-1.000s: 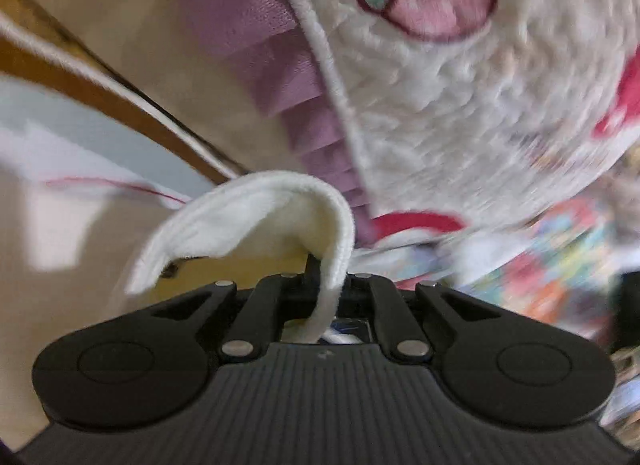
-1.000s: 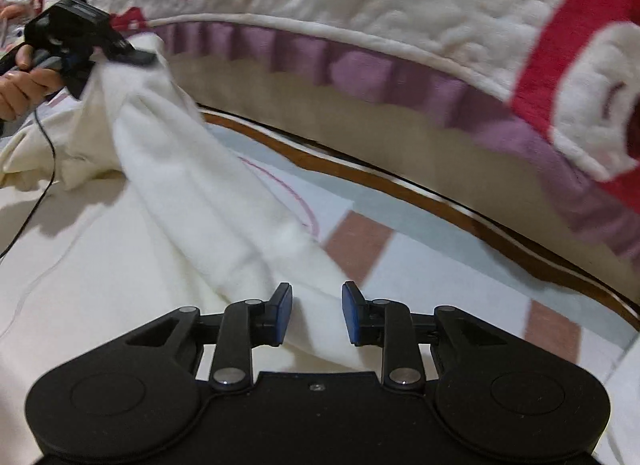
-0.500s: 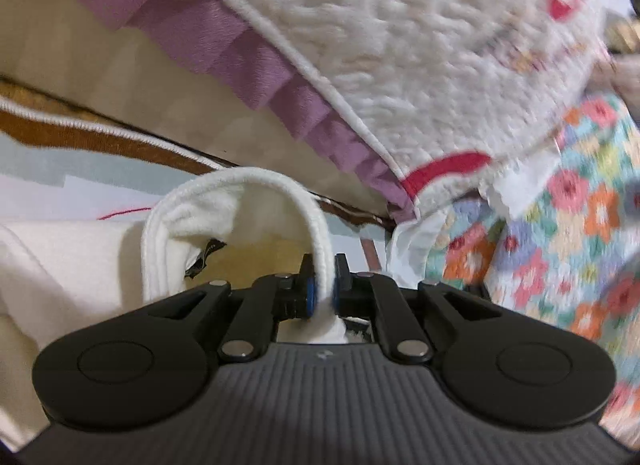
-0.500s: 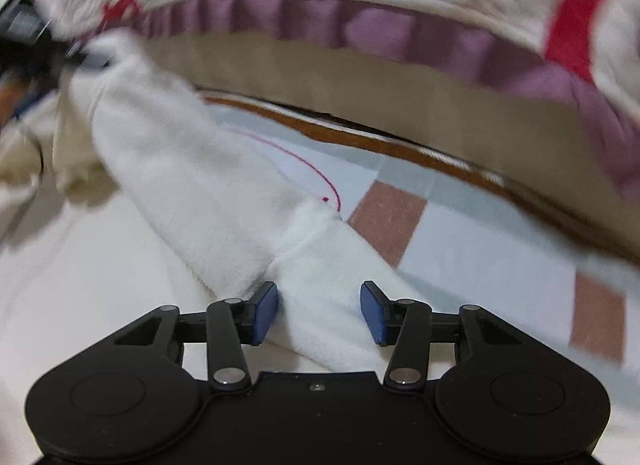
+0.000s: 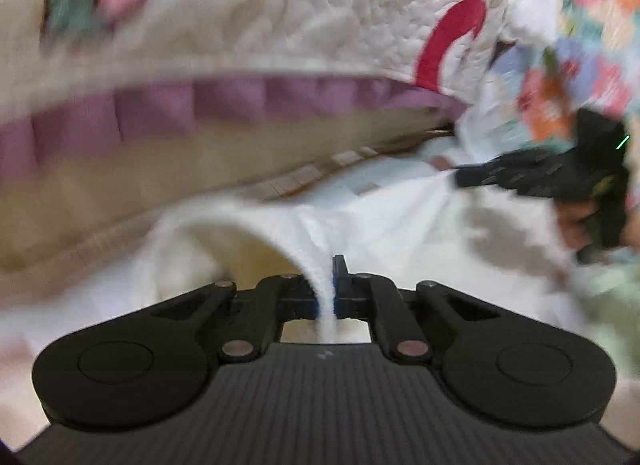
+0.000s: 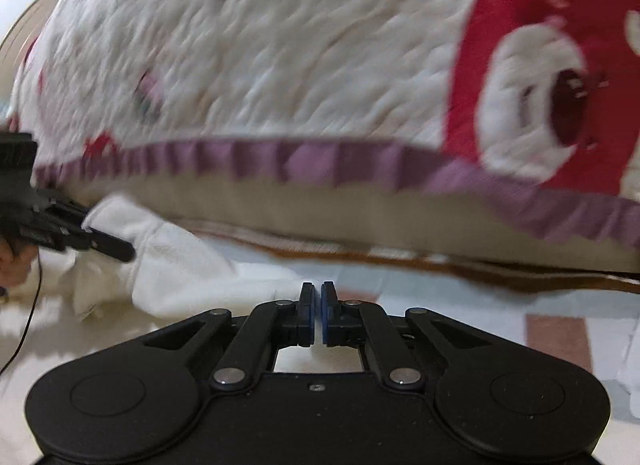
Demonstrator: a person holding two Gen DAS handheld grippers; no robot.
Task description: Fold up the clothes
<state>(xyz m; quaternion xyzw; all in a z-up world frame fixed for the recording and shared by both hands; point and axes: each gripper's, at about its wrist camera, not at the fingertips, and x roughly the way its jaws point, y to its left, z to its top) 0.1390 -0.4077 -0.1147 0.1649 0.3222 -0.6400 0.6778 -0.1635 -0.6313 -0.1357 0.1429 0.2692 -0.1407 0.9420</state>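
A white fleece garment [image 5: 360, 217] lies on the bed, stretched between my two grippers. In the left wrist view my left gripper [image 5: 329, 293] is shut on a folded edge of it, which arches up to the left. My right gripper [image 5: 460, 177] shows at the right, in a hand, with the cloth tapering to its tip. In the right wrist view my right gripper [image 6: 318, 305] is closing to a thin slit at the garment's [image 6: 180, 265] near end. My left gripper [image 6: 120, 251] pinches the far end at the left edge.
A quilted white blanket [image 6: 280, 65] with red strawberry prints and a purple frill [image 6: 320, 161] bulges close behind the garment. A checked sheet [image 6: 552, 333] covers the bed at the right. Floral fabric [image 5: 580, 25] is at the far right. A thin black cable [image 6: 24, 325] hangs at the left.
My right jaws stood wide around the sleeve and have closed together. The left gripper rolled and swung with the cloth edge held, so the right gripper now shows in its view.
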